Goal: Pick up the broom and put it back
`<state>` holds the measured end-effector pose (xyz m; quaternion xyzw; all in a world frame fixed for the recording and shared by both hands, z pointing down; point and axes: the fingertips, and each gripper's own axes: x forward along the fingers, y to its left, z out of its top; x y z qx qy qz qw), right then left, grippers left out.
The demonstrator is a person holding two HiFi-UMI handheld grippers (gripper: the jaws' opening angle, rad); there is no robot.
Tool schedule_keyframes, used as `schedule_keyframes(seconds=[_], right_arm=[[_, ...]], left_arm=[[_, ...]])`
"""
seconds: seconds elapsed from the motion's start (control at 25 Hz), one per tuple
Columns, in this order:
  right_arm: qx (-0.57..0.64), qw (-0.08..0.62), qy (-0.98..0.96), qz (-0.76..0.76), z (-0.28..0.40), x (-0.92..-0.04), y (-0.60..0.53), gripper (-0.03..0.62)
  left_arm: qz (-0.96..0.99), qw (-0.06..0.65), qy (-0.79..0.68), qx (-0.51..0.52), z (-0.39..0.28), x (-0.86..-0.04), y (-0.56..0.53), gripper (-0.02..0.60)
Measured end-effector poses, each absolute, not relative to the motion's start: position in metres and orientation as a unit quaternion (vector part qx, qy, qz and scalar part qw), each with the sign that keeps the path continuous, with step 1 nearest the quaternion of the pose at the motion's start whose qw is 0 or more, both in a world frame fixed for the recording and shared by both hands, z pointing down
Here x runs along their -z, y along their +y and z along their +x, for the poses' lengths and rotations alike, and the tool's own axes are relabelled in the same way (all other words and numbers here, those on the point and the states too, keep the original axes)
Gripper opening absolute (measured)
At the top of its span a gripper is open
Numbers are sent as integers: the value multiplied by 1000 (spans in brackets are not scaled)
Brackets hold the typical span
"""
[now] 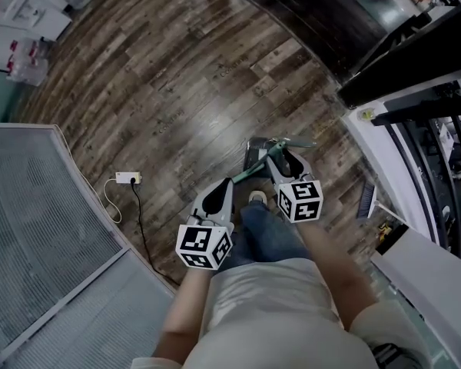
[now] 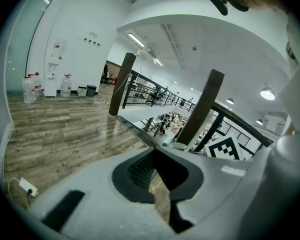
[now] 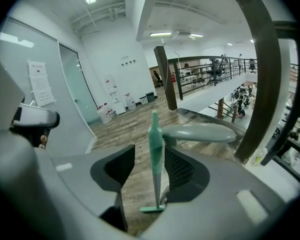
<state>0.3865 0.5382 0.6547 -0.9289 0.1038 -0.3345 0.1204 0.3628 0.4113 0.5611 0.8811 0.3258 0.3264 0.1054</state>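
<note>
The broom point(image 3: 155, 159) is pale green, the plank floor point(image 1: 177, 91) streaked brown, the jeans point(image 1: 269, 233) blue.

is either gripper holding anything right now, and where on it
Nothing is held. The broom handle stands ungripped between the open jaws of the right gripper; the left gripper is shut and empty.

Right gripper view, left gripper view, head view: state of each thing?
left gripper: shut, empty.
right gripper: open, broom handle between the jaws.
broom: standing upright on the floor, not gripped.
power strip: flat on the floor, black cable attached.
</note>
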Motion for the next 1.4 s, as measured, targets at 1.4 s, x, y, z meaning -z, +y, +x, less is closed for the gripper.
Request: schedule_keyframes(seconds=[1.4], right_arm=[[348, 86, 111, -927, 370, -665, 517, 101]], left_arm=[[881, 112, 317, -334, 342, -561, 394, 6]])
